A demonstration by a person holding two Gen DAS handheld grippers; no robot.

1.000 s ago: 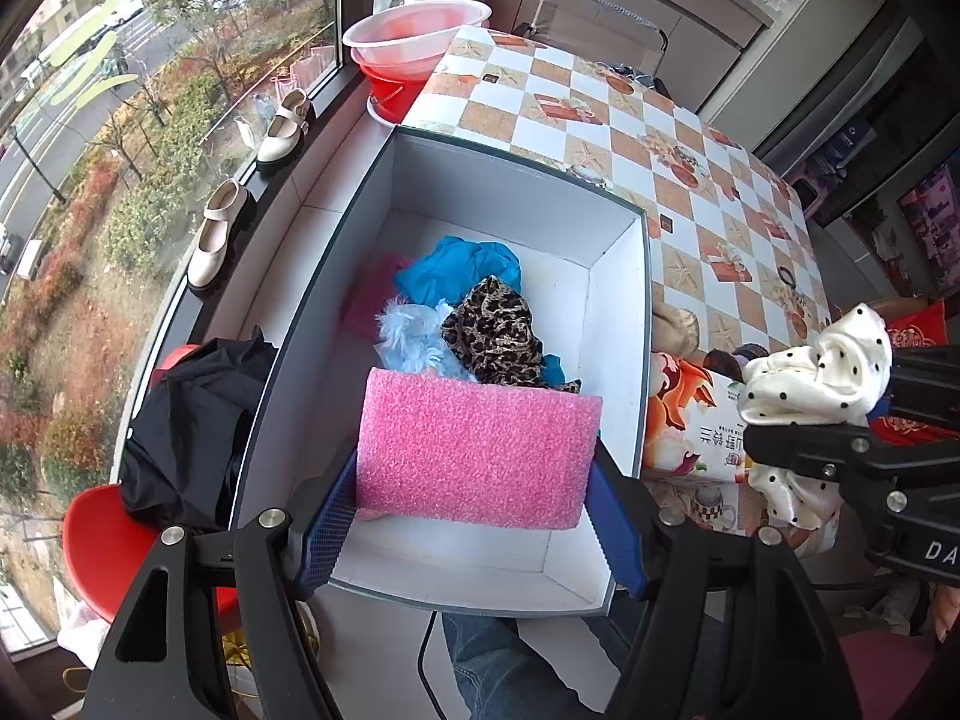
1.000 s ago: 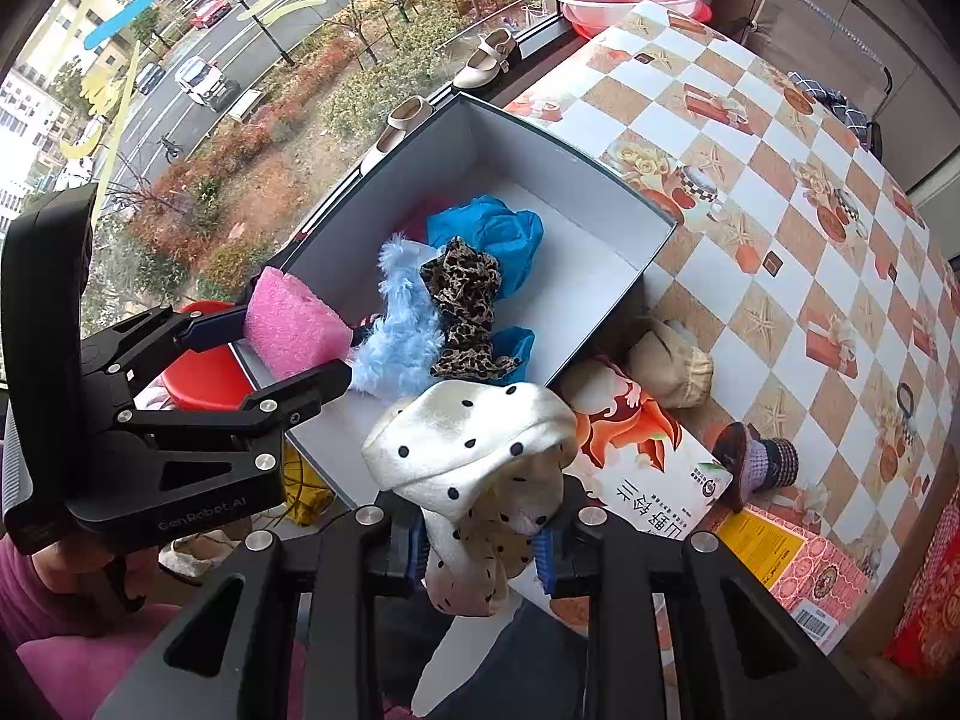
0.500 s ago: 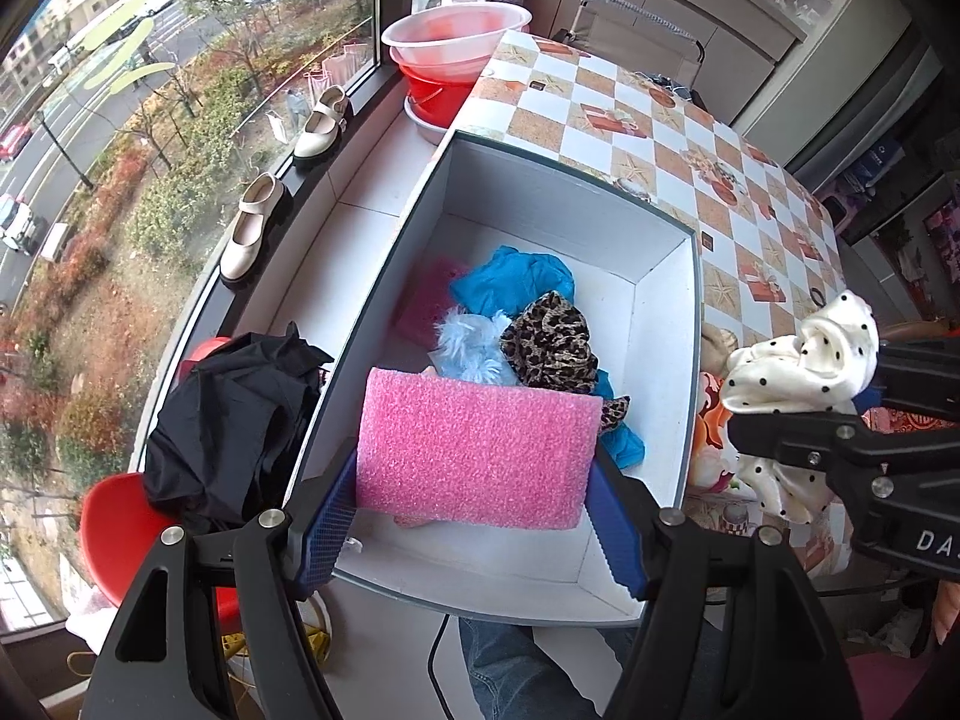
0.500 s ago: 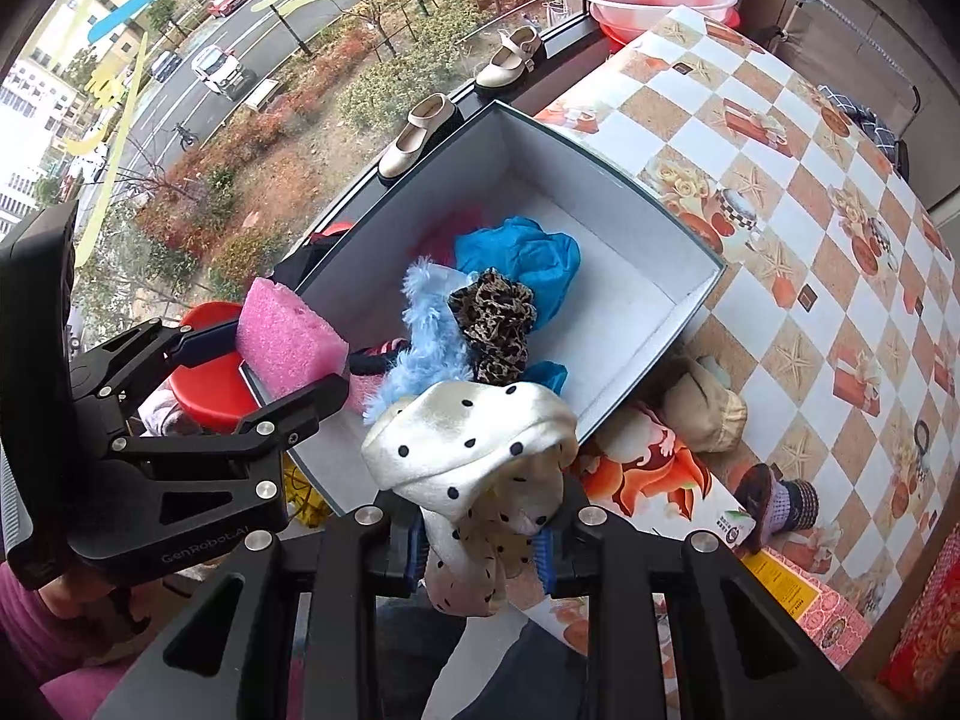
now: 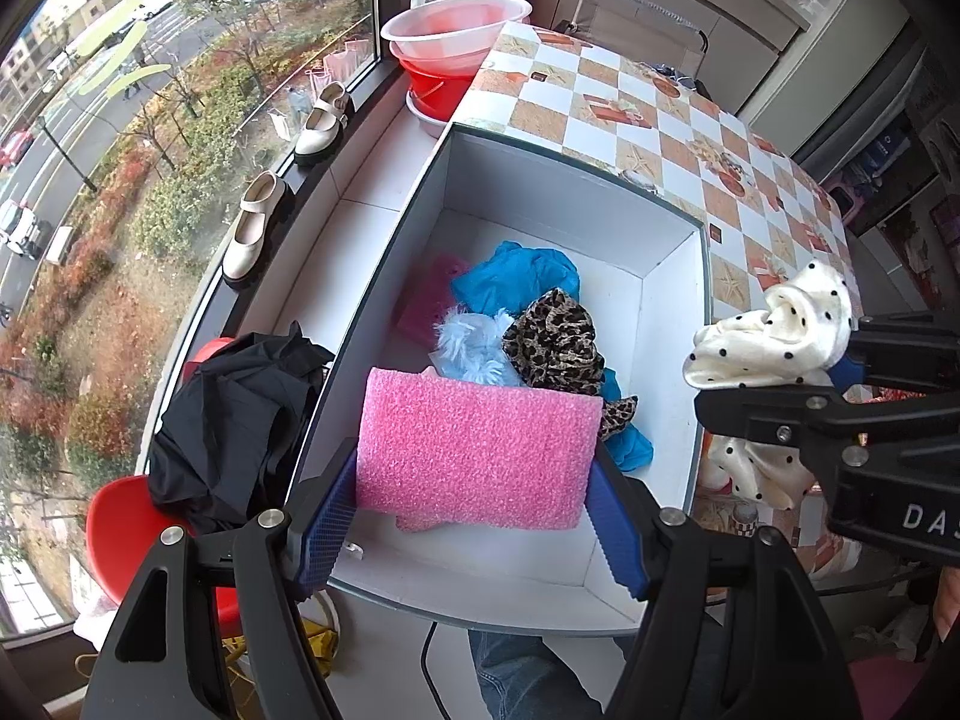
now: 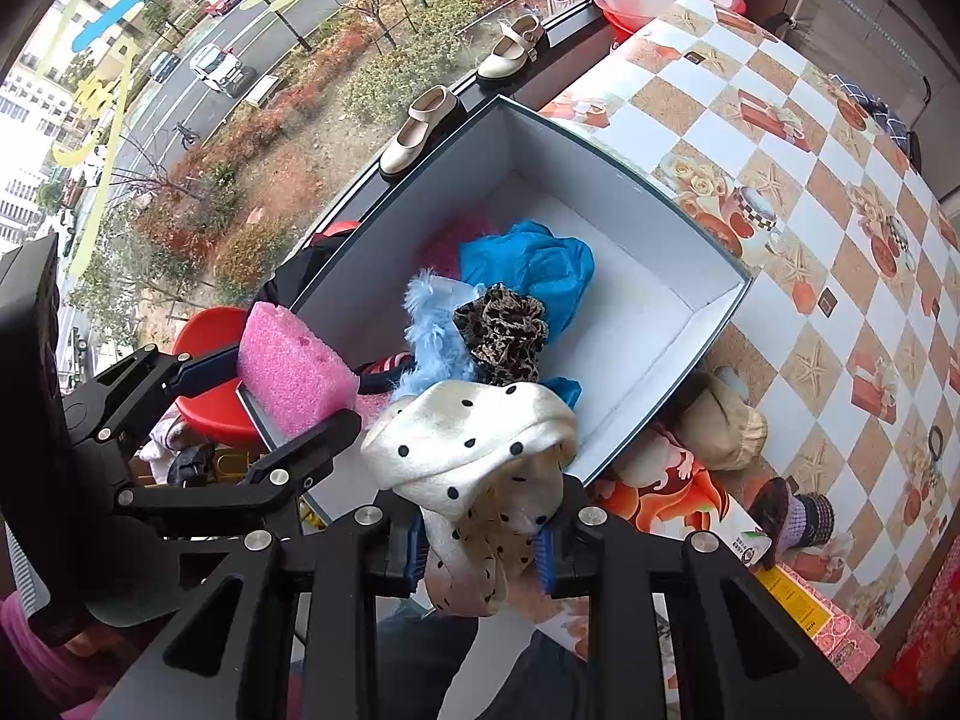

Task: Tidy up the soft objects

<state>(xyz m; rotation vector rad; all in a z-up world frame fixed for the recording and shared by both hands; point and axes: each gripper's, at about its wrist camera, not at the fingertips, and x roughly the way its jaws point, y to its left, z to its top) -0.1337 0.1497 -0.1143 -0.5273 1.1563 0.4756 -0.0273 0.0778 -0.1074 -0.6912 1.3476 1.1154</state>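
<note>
At the lower centre of the left wrist view, the left gripper [image 5: 474, 498] clamps a pink rectangular foam sponge [image 5: 474, 450] between its blue pads, held above the near end of the open white-lined cardboard box [image 5: 672, 324]. The right gripper [image 6: 480, 546], low in its own view, is pinched tight on a cream black-dotted cloth [image 6: 474, 450] over the box's near corner. Inside the box lie a crumpled blue cloth [image 5: 516, 282], a fluffy light-blue piece [image 5: 468, 342] and a leopard-print scrunchie [image 5: 555, 342], touching one another.
</note>
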